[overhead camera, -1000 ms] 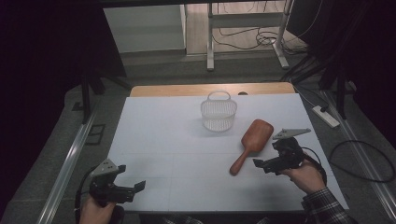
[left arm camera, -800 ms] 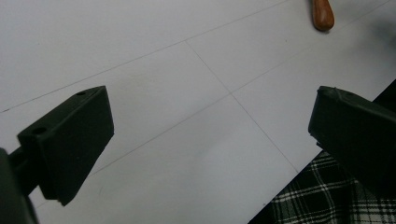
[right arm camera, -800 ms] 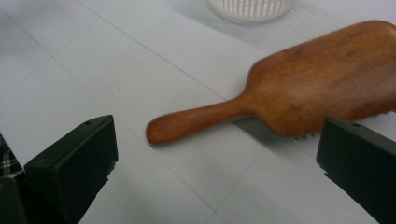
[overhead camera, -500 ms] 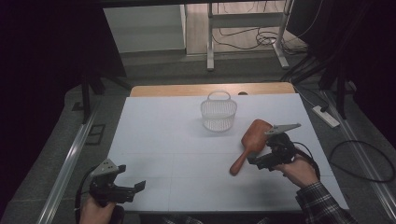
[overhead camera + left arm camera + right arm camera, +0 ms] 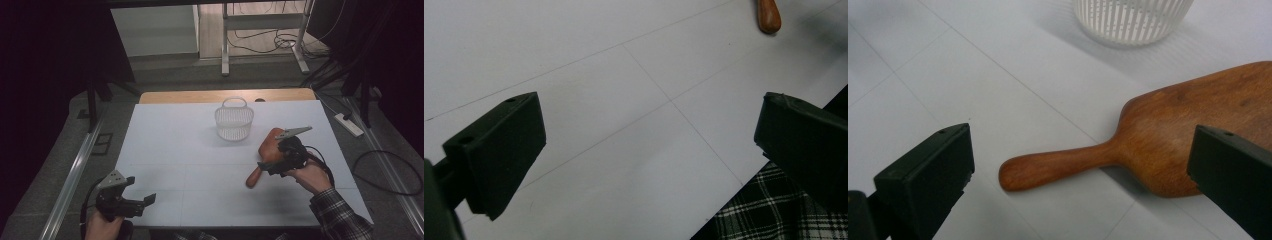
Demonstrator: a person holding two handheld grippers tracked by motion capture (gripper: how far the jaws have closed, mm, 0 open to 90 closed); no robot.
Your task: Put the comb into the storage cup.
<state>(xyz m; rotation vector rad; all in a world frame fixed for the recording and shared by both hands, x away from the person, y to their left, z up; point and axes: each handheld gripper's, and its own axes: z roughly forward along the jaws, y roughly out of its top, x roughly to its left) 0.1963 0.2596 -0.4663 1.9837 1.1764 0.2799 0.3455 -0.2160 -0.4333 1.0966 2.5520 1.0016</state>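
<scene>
Two tools are in your hands, one at each side of the white counter. Your left tool sits low at the near left corner, just above the surface, its jaws spread wide with nothing between them. In the left gripper view those jaws frame bare white counter marked with thin grid lines; the rounded end of the wooden handle peeks in at the top edge, and a patch of plaid cloth shows beyond the counter's edge at the lower right.

Your right tool hangs over the right half of the counter, directly above the wooden paddle. Its jaws are also wide apart and grip nothing. In the right gripper view the paddle lies flat on the counter between the jaws, its slim handle pointing toward the left jaw and its broad blade running under the right jaw; whether that jaw touches the wood I cannot tell.

One white slatted basket stands upright farther back, near the counter's middle, its handle raised; it is close to the paddle's blade but apart from it. Its ribbed wall shows at the top of the right gripper view. Your right sleeve is plaid.
</scene>
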